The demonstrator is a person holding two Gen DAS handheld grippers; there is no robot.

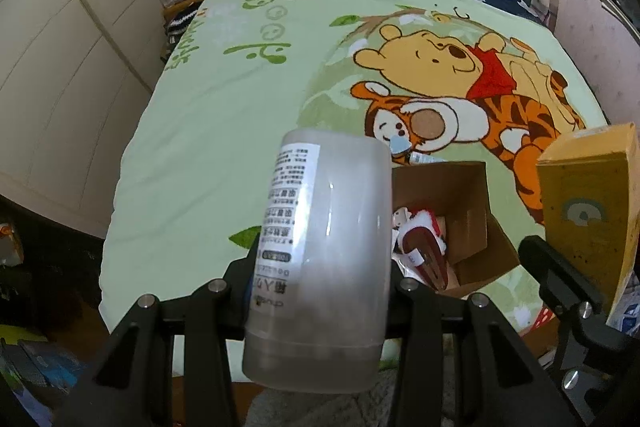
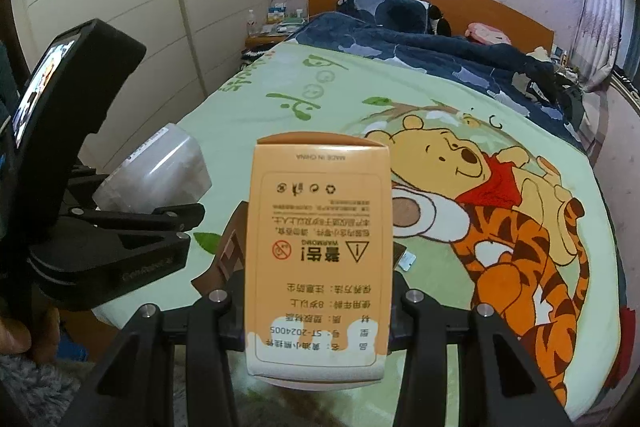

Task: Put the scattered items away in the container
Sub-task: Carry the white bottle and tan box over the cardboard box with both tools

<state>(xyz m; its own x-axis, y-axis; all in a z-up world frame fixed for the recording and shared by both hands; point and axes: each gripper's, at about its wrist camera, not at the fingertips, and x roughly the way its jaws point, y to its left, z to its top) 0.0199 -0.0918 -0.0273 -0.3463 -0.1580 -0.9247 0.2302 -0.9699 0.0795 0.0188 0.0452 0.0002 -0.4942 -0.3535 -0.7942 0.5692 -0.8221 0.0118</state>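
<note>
1. Left wrist view: my left claw (image 1: pixel 320 291) is closed around a translucent plastic canister (image 1: pixel 324 259) with a printed label, gripping it low on its body. It is lifted clear of the bed (image 1: pixel 200 107), just left of the cardboard box (image 1: pixel 472 211).
2. Right wrist view: my right claw (image 2: pixel 318 303) is clamped on an orange carton (image 2: pixel 318 259), held upright with its printed back facing the camera. It too is in the air, above the near edge of the bed.
3. The box sits open on the green cartoon blanket and already holds a red-and-white item (image 1: pixel 420 247). A small white tube (image 1: pixel 424 158) lies on the blanket just behind the box.
4. As I judge it, both held things are due to go into the box. I would send them one at a time, since the two claws would crowd each other over the opening.
5. With the canister, I would bring it over the open part of the box, lower it past the rim, then let go; it is round and may roll if dropped from height.
6. With the carton, I would tip it flat so it settles beside what is inside and does not catch on the raised flap (image 1: pixel 440 179).
</note>
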